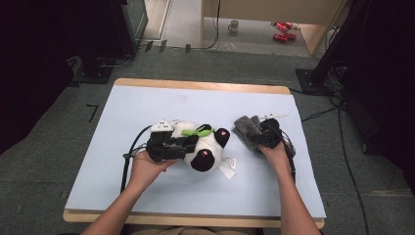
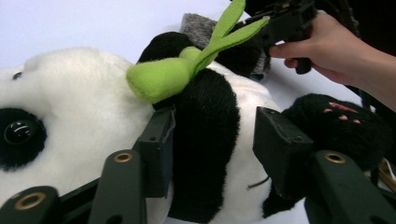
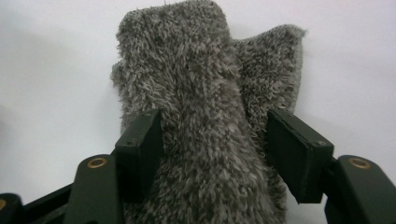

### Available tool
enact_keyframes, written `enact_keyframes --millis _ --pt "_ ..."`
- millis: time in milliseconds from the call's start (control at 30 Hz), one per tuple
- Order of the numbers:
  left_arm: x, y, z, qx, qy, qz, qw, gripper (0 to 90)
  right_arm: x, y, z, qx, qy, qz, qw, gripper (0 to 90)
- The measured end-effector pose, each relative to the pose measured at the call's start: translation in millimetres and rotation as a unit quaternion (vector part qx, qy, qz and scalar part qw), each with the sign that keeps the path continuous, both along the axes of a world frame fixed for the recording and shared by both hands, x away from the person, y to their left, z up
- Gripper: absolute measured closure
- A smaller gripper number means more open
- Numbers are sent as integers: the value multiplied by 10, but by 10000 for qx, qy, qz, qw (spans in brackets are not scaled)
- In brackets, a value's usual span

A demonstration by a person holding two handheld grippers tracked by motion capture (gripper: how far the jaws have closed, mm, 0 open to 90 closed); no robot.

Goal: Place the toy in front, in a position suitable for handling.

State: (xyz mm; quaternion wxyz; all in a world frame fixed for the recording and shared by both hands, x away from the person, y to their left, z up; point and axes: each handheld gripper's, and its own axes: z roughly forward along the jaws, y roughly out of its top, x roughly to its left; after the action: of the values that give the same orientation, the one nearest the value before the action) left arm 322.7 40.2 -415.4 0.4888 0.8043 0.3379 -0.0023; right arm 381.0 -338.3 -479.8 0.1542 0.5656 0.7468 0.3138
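- Left gripper [image 2: 212,154]: we see its jaws part-open astride the plush panda [image 1: 208,144], left pad touching the black band, right pad clear.
- Right gripper [image 3: 215,154] straddles the grey fuzzy cloth [image 3: 210,93], running lengthwise away; whether it pinches, we cannot tell.

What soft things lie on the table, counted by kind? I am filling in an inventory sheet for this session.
Plush panda toy, with a green leaf sprig: 1
Grey fuzzy cloth: 1
Total: 2
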Motion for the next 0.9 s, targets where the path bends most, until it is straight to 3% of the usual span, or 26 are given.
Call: enact_keyframes --millis 133,167,267,367,500,567,633,733,900 --pt "3 37 30 38 -107 -132 9998 440 13 -28 -31 120 51 -22 9999 374" --pt "-4 52 54 56 -217 -130 9997 430 13 -29 -34 117 41 -20 9999 377" --pt "-12 107 129 195 -443 -84 9988 411 4 -19 1 -85 -63 28 9999 399" --pt "-11 208 182 147 -668 61 9976 388 -4 -14 21 -320 -252 7 9992 336" --pt "49 377 229 103 -612 204 9979 375 20 -58 -25 -224 -99 -105 9996 291" --pt "70 452 244 75 -680 220 9974 374 36 -87 -44 -141 -50 -164 9998 286" --pt "103 526 252 112 -662 187 9976 359 58 -120 -83 57 1 -180 9998 299" --pt "137 627 244 183 -707 185 9972 355 58 -123 -79 39 -12 -148 9999 334" --pt "211 772 172 294 -746 186 9966 352 37 -91 -59 136 21 70 9999 535"
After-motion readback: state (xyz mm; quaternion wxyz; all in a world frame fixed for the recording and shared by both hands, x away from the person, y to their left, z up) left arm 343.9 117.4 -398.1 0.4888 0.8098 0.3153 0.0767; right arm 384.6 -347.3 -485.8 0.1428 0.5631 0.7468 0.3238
